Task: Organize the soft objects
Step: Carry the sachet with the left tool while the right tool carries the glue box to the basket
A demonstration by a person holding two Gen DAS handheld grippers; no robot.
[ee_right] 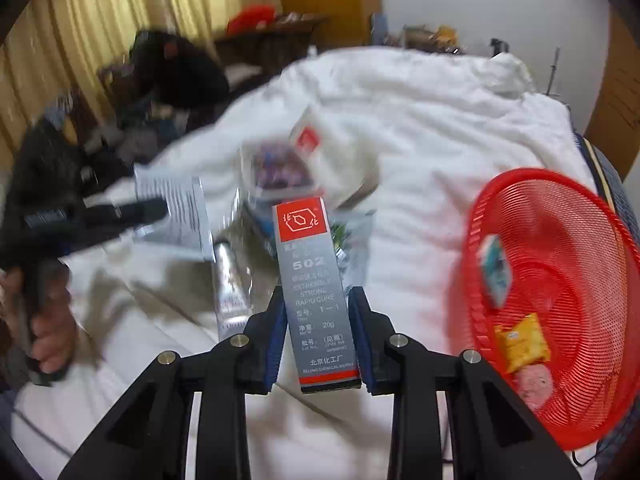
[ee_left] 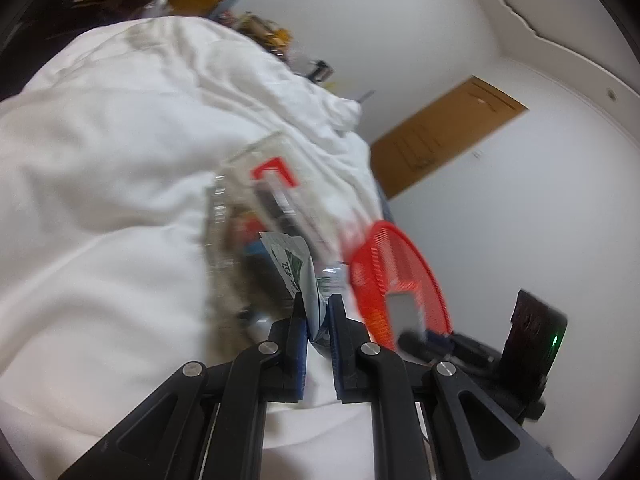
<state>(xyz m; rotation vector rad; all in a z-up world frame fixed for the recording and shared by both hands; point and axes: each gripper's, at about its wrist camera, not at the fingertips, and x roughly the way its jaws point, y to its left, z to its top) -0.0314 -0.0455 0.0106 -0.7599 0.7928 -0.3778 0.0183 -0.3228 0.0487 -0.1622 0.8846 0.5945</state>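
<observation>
My left gripper [ee_left: 316, 300] is shut on a white and green printed sachet [ee_left: 298, 268], held above the white duvet [ee_left: 100, 160]. In the right wrist view the left gripper [ee_right: 160, 210] shows at the left holding that sachet [ee_right: 172, 208]. My right gripper [ee_right: 316, 296] is shut on a grey and red 502 glue box [ee_right: 316, 288], upright between the jaws. A red mesh basket [ee_right: 560, 296] lies at the right on the duvet, with a yellow packet [ee_right: 520, 342], a pink item [ee_right: 534, 386] and a blue-white packet [ee_right: 494, 272] inside. The basket also shows in the left wrist view [ee_left: 400, 276].
Clear plastic packaging [ee_right: 280, 172] and a silver tube [ee_right: 228, 284] lie on the duvet [ee_right: 420, 120] ahead of my right gripper. A dark clutter pile [ee_right: 172, 72] and yellow curtains [ee_right: 80, 20] stand at the back left. A wooden door [ee_left: 440, 140] is behind the bed.
</observation>
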